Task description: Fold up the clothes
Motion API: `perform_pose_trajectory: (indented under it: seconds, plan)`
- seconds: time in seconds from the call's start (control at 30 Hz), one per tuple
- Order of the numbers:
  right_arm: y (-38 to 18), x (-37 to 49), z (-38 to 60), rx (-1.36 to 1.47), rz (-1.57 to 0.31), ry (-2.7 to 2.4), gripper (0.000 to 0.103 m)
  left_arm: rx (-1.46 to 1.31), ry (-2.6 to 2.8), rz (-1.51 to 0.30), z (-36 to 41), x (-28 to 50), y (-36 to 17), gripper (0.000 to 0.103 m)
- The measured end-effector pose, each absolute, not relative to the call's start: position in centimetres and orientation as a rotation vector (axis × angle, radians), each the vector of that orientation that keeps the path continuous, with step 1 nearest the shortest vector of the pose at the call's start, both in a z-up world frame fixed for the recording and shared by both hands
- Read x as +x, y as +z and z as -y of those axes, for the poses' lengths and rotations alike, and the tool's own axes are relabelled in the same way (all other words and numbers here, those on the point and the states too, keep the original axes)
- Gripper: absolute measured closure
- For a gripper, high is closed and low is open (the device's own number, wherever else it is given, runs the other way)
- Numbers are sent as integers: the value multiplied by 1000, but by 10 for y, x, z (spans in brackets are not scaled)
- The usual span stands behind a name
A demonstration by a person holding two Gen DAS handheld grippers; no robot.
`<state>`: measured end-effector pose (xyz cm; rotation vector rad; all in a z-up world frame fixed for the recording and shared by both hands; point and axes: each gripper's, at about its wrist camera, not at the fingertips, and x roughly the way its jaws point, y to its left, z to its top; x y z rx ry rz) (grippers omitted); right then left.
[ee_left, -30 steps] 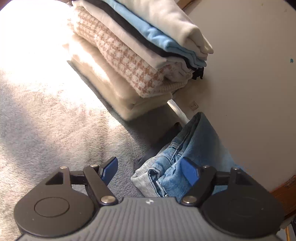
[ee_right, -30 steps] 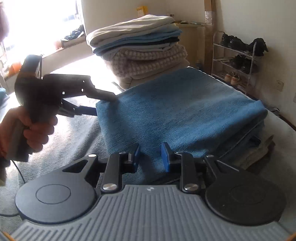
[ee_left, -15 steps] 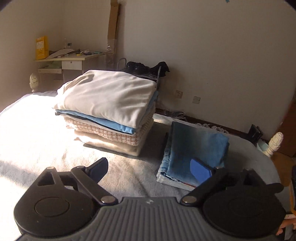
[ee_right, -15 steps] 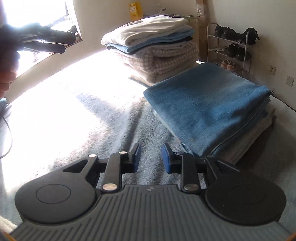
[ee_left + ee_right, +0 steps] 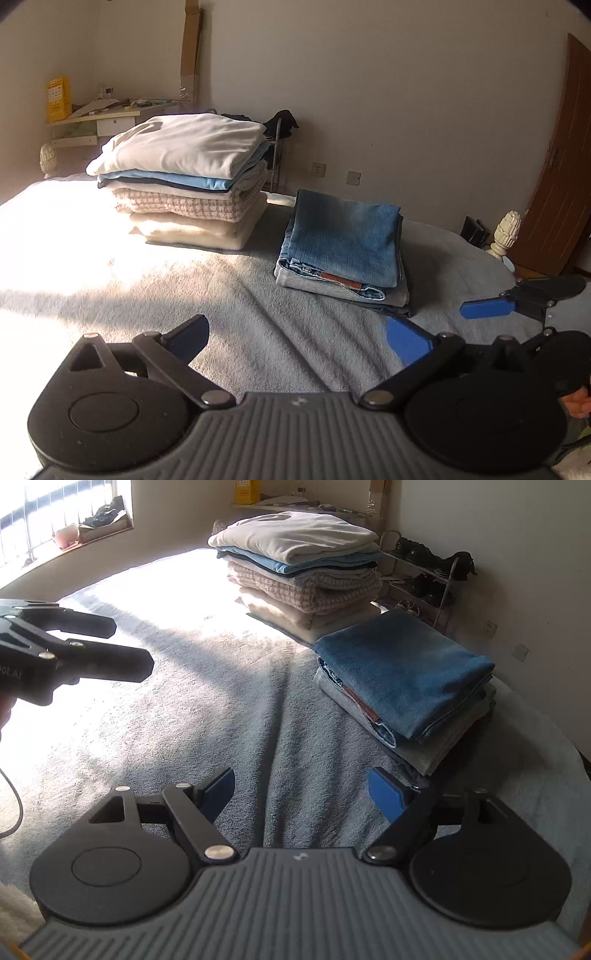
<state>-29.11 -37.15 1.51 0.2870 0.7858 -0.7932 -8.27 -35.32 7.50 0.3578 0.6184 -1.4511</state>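
Observation:
Folded blue jeans (image 5: 343,240) lie on a small pile of folded trousers on the grey bed cover (image 5: 229,295); they also show in the right wrist view (image 5: 402,672). Behind them stands a taller stack of folded clothes (image 5: 188,177) with a white top, seen in the right wrist view (image 5: 306,568) too. My left gripper (image 5: 299,338) is open and empty, well in front of the jeans. My right gripper (image 5: 301,790) is open and empty, a little short of the jeans pile. Each gripper shows at the edge of the other's view.
A shoe rack (image 5: 424,572) stands against the wall behind the piles. A desk (image 5: 103,118) with a yellow box is at the back left. A brown door (image 5: 561,166) is at the right. White bedposts (image 5: 506,232) mark the bed's far corners. Sunlight washes out the bed's left side.
Both grippers have pulled back from the jeans pile and away from the stacks. The right gripper has gone from nearly shut to wide open. The left gripper has risen and opened wider.

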Motion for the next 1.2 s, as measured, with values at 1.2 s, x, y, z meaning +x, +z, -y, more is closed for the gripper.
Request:
perform_pose_trajectory:
  seconds: [1.2]
  plan:
    - [7,-337,367,394,-845,-1248,7,415,-1466,-613,387,-149,46,0]
